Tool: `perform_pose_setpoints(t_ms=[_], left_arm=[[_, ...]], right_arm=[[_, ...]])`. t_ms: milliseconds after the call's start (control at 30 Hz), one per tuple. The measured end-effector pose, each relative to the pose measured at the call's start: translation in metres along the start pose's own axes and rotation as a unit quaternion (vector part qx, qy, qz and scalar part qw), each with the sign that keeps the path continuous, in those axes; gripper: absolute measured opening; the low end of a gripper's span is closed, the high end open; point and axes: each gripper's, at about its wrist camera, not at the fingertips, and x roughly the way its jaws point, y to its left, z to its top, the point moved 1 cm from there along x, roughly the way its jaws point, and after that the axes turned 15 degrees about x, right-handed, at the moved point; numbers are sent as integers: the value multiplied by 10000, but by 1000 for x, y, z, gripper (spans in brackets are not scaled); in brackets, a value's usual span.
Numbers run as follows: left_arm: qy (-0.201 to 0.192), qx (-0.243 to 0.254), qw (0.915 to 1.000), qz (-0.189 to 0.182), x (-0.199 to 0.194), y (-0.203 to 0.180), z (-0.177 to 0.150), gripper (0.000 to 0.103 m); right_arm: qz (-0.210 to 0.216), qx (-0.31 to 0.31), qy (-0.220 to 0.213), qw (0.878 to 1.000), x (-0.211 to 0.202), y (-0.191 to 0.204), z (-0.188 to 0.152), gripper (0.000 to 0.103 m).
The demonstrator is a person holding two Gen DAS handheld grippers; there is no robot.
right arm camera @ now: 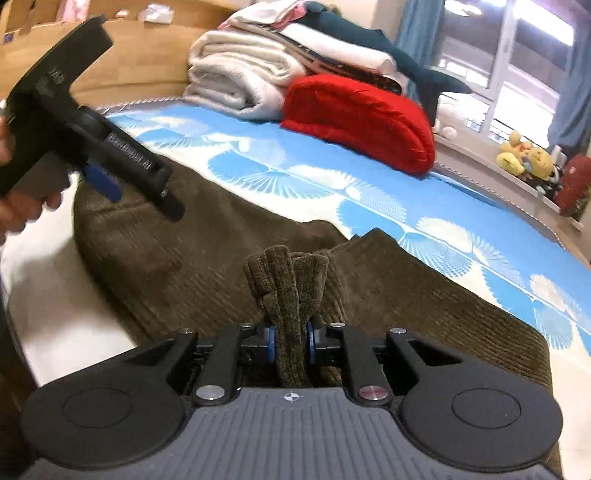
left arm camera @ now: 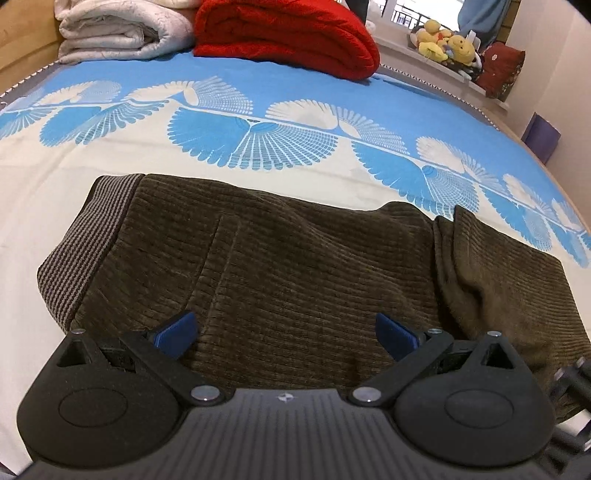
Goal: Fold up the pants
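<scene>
Bedroom; bed (left arm camera: 110,162) with blue-and-cream cover. Brown corduroy pants (left arm camera: 295,266) spread on it, short of the red blanket (left arm camera: 288,37). Right gripper (right arm camera: 291,339) pinches a bunched edge, likely for folding; left gripper (left arm camera: 286,330) gapes empty above pants, seemingly steadying

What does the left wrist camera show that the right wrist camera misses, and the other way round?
Only the left wrist view shows the left claw head-on, open over the brown pants, plus the striped waistband and a purple box. Only the right wrist view shows the right claw shut on a bunched fold of pants, a hand holding the other tool, and the window. Both show the blue patterned bedspread, red blanket, white bedding and yellow plush toys.
</scene>
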Motion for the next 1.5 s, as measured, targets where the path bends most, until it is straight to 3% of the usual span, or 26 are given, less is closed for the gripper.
perform_pose_setpoints(t_ms=[100,233,367,500,633,700,767,867,933,1033,1200,1400,1500], left_arm=[[60,20,10000,19,2,0,-2,103],[47,80,10000,16,2,-2,-5,103],[54,138,9998,116,2,-2,-7,103],[81,118,9998,116,2,0,-8,103],[65,144,9998,127,0,1,-8,103],[53,148,9998,127,-1,1,-8,103],[46,152,9998,130,-1,2,-9,103],[75,153,9998,135,0,2,-9,103],[82,154,9998,131,0,2,-10,103],[65,170,9997,162,0,2,-10,103],[82,152,9997,174,1,3,-10,103],[67,206,9996,187,1,3,-10,103],[98,181,9996,184,2,3,-10,103]], right_arm=[[-22,-389,577,9976,14,9,-22,17],[-91,-673,471,9966,13,19,-27,23],[165,239,673,9973,9,5,-13,37],[796,1450,1026,9809,12,-14,-4,57],[874,1655,1065,9765,13,-19,-4,57],[852,2006,913,9717,6,-25,1,56],[880,2420,463,9652,-4,-31,6,53],[428,2480,-30,9678,-9,-33,11,52],[204,2327,29,9723,0,-32,8,39],[216,1857,775,9793,21,-21,-4,14],[142,726,557,9957,16,-1,-12,13],[361,878,351,9949,-2,-2,-7,10],[255,819,399,9955,2,-1,-8,10]])
